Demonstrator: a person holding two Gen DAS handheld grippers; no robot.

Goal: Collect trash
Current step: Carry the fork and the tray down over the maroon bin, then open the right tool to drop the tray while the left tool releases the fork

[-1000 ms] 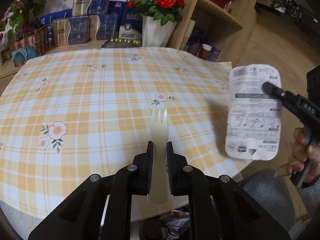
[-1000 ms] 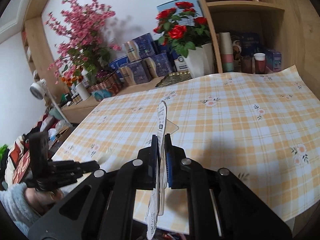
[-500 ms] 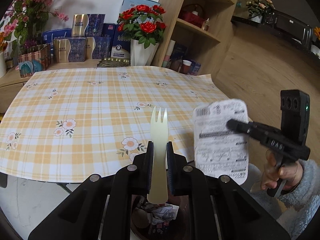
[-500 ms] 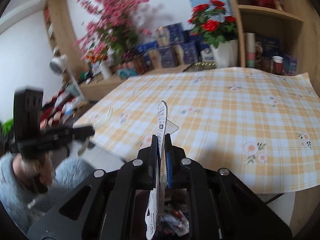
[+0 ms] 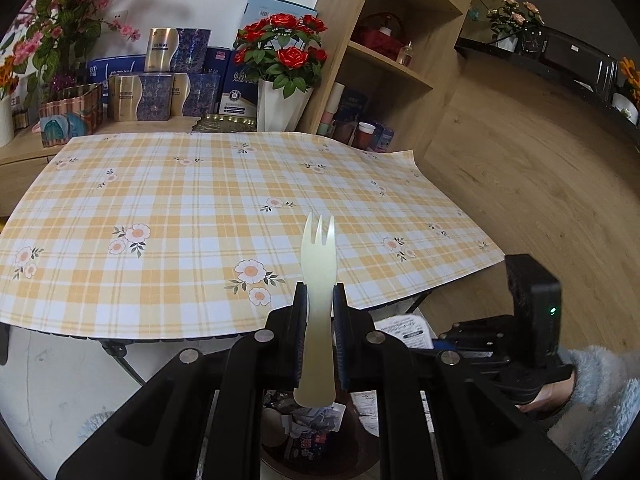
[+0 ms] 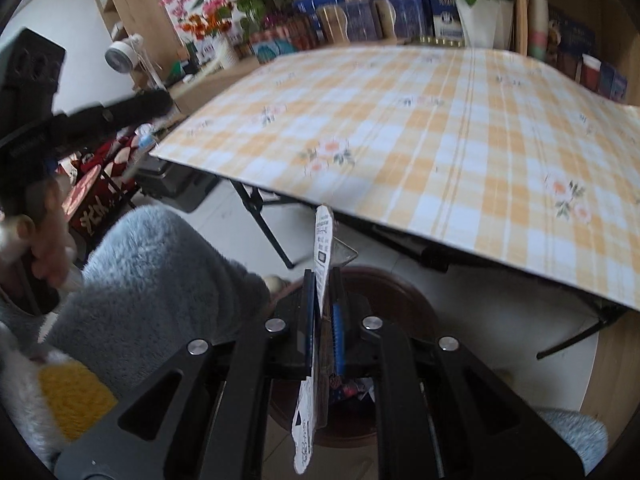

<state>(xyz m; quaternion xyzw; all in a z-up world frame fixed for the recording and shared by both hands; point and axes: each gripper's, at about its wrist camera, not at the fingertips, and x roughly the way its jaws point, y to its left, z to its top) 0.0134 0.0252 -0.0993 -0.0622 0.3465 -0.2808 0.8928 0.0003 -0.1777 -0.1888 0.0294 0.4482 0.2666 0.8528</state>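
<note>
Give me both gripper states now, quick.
Left gripper: closed on the plastic fork.
Right gripper: closed on the white printed lid, seen edge-on.

I'm in a home living room: a checked floral tablecloth (image 5: 192, 216) covers the folding table, red roses (image 5: 286, 50) stand beside gift boxes (image 5: 160, 80), and wooden shelves (image 5: 396, 60) rise behind

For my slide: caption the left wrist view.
Left gripper clamps a plastic fork above the trash bin, beside the plaid table.
</note>
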